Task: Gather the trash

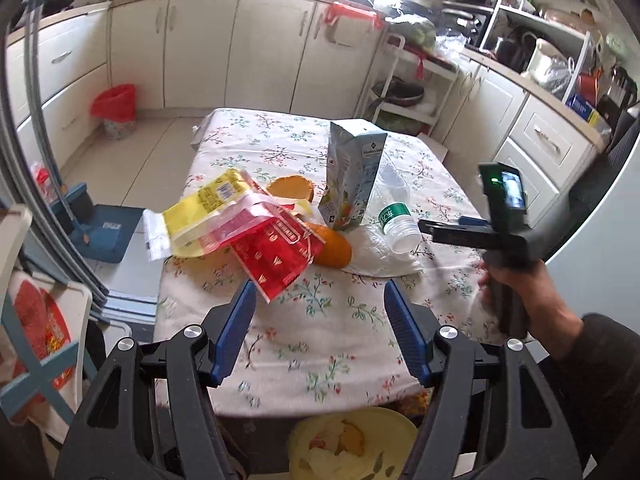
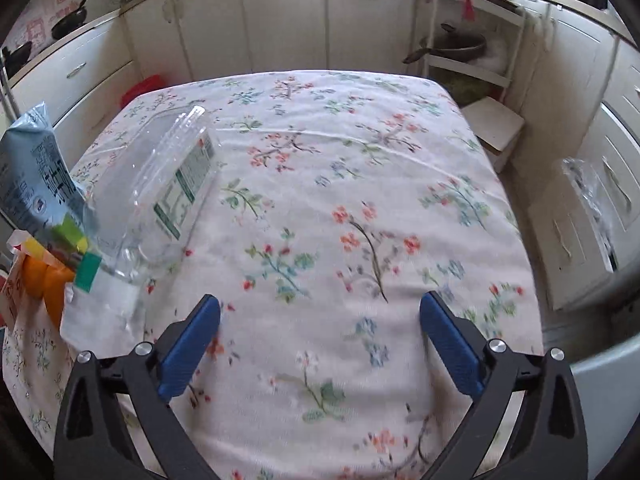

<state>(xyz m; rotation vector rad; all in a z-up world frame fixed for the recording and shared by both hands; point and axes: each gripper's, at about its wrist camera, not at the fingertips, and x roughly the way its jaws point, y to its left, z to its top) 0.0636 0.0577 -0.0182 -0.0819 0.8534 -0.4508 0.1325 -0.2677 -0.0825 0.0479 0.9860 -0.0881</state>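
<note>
Table [image 1: 320, 344], under a white floral cloth [image 2: 360, 208]; on it, gathered toward one side: upright carton [image 1: 352, 176]; clear bottle [image 1: 394, 216], lying on its side beside the carton; white tissue [image 1: 380, 254] under the bottle's end; orange peel [image 1: 334, 246] touching the tissue; second peel [image 1: 290, 188] behind; red wrapper [image 1: 276, 252] and yellow wrapper [image 1: 208, 212], overlapping, the yellow one overhanging the edge.

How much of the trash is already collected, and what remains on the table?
Done: some scraps lie in the yellow bin below the table edge. In hand: nothing; the left gripper and right gripper are open and empty. Left: wrappers, carton, bottle, orange peel, tissue.
</note>
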